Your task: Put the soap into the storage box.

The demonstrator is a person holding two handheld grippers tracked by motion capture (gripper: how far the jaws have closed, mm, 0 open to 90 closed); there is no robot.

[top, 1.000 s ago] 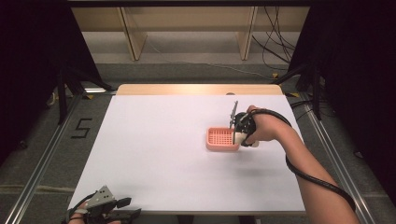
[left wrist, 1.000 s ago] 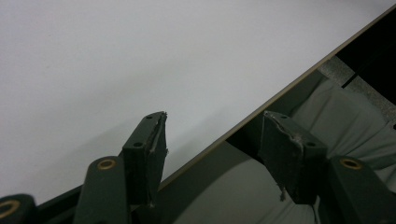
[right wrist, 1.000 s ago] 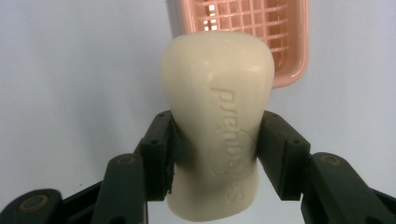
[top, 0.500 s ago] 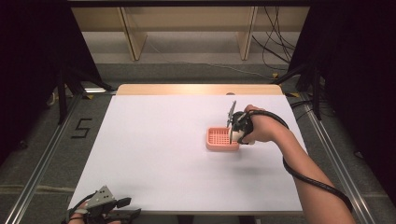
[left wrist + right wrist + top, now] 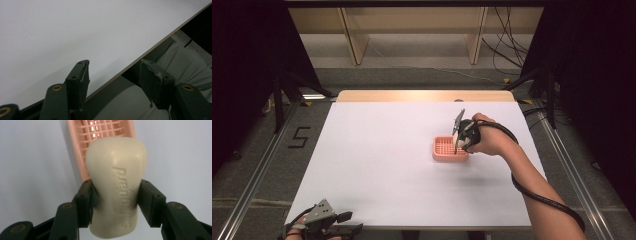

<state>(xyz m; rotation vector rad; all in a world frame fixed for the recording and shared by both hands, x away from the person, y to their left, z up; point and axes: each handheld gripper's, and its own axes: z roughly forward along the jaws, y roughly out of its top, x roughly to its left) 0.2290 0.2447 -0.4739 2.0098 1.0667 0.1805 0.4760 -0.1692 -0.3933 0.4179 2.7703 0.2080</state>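
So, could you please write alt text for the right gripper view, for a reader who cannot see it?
The right tool grips a cream bar of soap between its two black jaws, above a pink slotted soap dish. Embossed lettering runs along the bar, and the dish lies on a white table.

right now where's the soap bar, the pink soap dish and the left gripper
soap bar (image 5: 115, 182), right gripper view, on its embossed front face
pink soap dish (image 5: 444, 148), high view, on its grid floor
left gripper (image 5: 115, 77), left gripper view, midway between its open jaws
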